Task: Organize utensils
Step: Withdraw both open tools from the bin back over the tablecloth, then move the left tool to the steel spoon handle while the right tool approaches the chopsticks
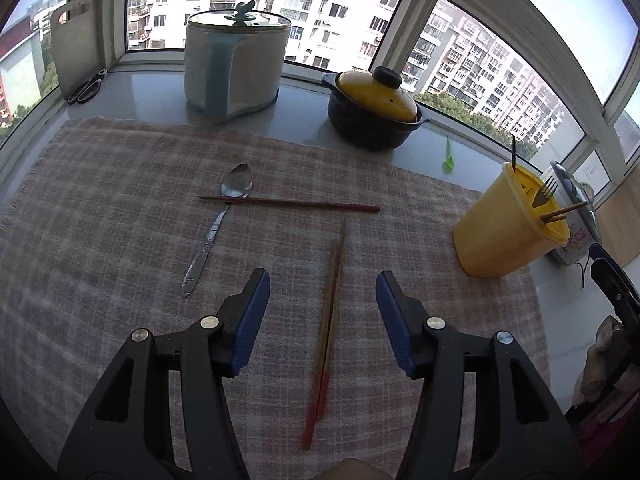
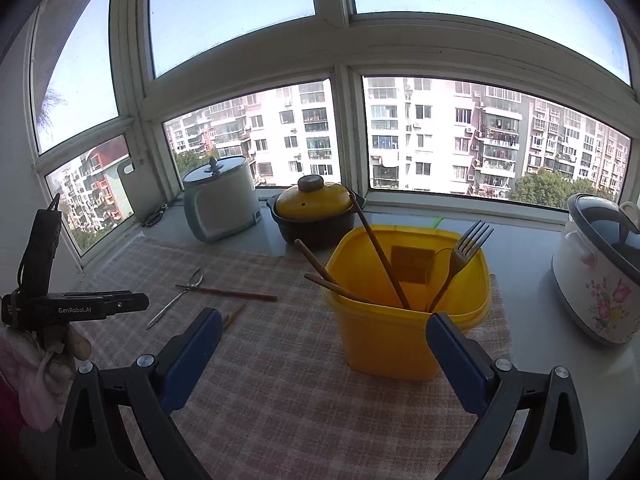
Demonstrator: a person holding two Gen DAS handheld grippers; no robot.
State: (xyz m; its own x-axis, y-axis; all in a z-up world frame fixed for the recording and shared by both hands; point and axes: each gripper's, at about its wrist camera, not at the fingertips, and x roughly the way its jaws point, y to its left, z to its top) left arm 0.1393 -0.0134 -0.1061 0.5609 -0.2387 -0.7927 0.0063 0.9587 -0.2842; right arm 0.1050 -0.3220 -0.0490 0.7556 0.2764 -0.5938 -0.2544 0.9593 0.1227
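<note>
- Left wrist view: the left tool (image 1: 322,294) is held released above paired chopsticks (image 1: 328,320) on the checked cloth (image 1: 100,184); a spoon (image 1: 224,216) lies beyond.
- Right wrist view: the right tool (image 2: 324,350) is held released near the yellow bin (image 2: 400,344), where a fork (image 2: 464,256) is kept; windows (image 2: 480,140) enclose the bench (image 2: 532,248).

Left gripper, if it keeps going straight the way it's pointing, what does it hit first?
Probably the pair of chopsticks lying on the cloth between the open left gripper fingers; depth is hard to judge.
</note>
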